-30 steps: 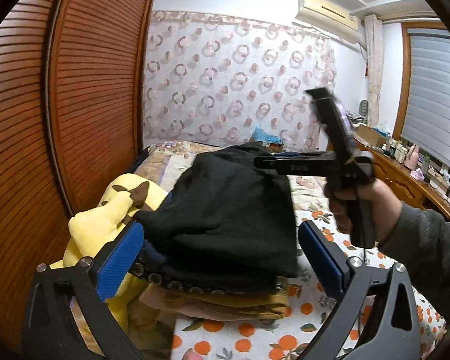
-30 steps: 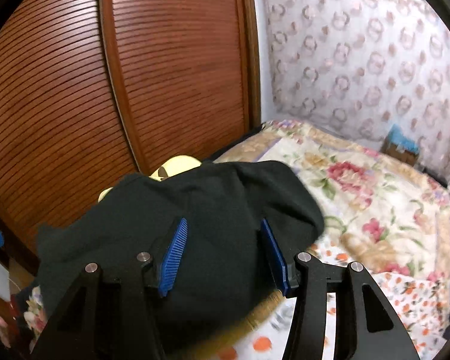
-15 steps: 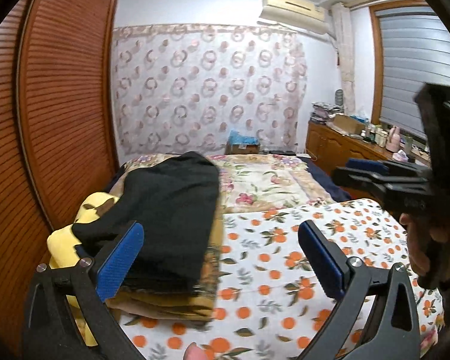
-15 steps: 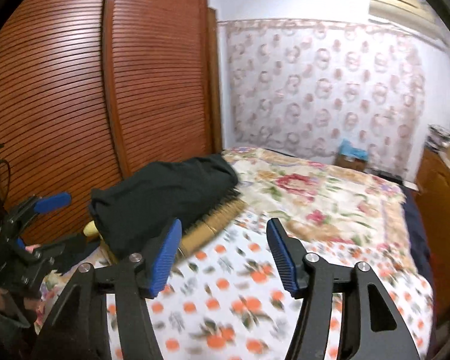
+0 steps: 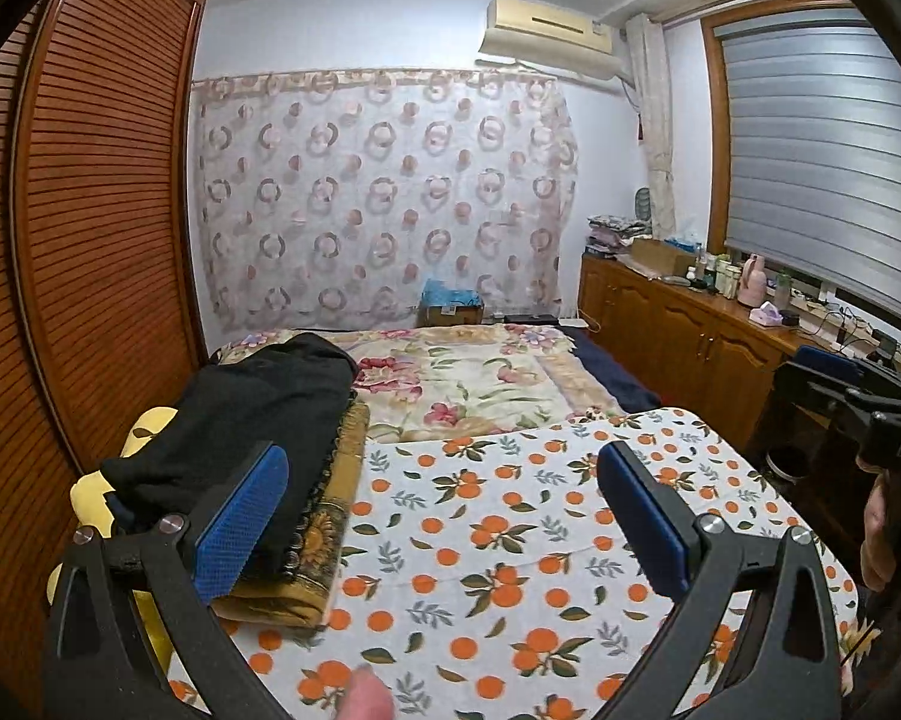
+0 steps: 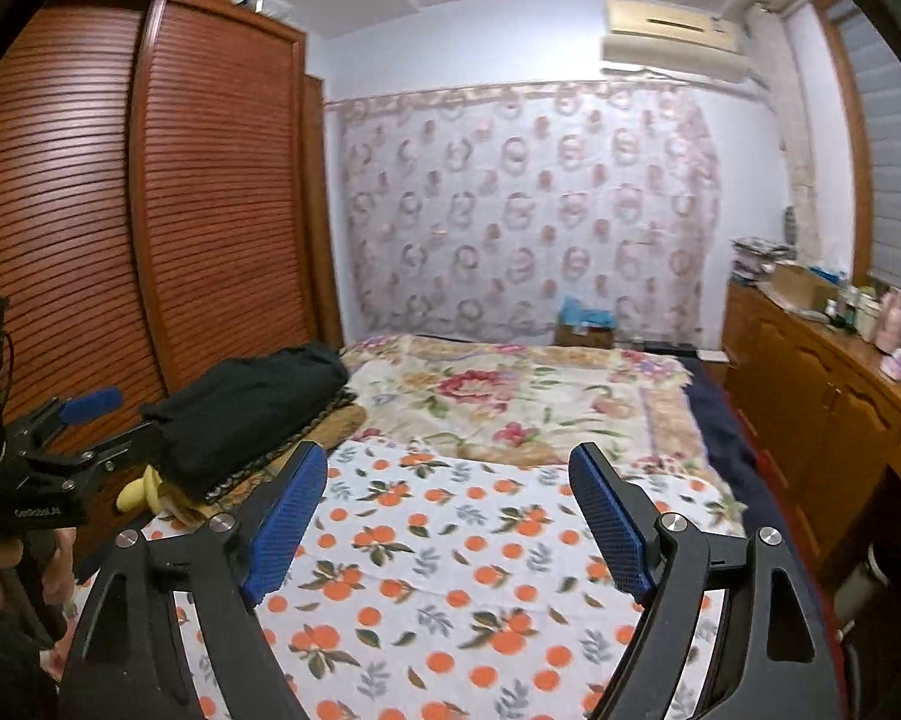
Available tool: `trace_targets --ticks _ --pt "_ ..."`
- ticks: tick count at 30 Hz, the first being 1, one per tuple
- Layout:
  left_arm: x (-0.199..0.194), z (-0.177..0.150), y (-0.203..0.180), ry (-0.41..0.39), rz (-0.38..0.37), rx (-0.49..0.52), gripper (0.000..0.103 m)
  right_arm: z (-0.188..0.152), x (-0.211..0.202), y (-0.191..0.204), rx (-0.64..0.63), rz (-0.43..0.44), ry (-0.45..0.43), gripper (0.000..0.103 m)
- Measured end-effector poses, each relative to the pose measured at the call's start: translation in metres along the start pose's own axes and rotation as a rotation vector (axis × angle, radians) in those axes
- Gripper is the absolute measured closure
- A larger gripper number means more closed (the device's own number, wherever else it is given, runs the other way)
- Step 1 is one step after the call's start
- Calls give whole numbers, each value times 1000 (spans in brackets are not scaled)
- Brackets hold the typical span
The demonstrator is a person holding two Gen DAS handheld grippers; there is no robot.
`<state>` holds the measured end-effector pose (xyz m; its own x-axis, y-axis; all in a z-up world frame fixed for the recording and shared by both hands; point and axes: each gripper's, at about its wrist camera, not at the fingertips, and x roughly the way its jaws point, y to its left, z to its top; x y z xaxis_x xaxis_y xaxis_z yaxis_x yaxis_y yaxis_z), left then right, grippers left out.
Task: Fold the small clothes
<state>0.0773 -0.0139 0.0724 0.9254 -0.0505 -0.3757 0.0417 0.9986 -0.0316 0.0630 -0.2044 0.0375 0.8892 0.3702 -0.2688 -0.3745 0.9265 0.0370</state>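
A folded black garment (image 5: 252, 414) (image 6: 252, 408) lies on top of a stack of folded clothes; a yellow-brown patterned piece (image 5: 324, 522) shows beneath it. The stack sits at the left edge of the orange-print sheet (image 5: 510, 540) (image 6: 450, 570). My left gripper (image 5: 444, 510) stands open just right of the stack, with only sheet between its blue pads. My right gripper (image 6: 450, 510) hovers over the sheet, its jaws opening, with nothing between them. Each gripper also shows in the other's view: the right gripper (image 5: 810, 375) at the far right edge, the left gripper (image 6: 117, 420) beside the stack.
Louvred wooden wardrobe doors (image 5: 90, 240) close off the left side. A yellow plush toy (image 5: 90, 498) lies under the stack. A floral quilt (image 5: 480, 384) covers the far bed. A wooden sideboard (image 5: 690, 336) with bottles runs along the right wall.
The right gripper has let go of the black garment, pulled back to the right and opened wider. The left gripper has also drawn back. The garment now rests on the stack.
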Motion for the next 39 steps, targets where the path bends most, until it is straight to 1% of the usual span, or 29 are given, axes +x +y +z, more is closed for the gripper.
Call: trace_targets --ticks 6,16,21,27,39 --pt "-3 -1 -12 3 -6 -3 0 -10 -18 16 16 -35 3 19" --pt "-4 -3 -20 10 -7 3 0 -11 -25 35 38 -55 1 19" --pt "-4 -3 -20 10 -6 2 0 -9 -13 29 42 -61 1 19" --pt "-4 -3 -20 10 -6 3 0 -10 -13 30 40 -61 1 19" --pt "-5 -3 -21 8 -5 3 0 -10 -12 8 39 -51 -4 19"
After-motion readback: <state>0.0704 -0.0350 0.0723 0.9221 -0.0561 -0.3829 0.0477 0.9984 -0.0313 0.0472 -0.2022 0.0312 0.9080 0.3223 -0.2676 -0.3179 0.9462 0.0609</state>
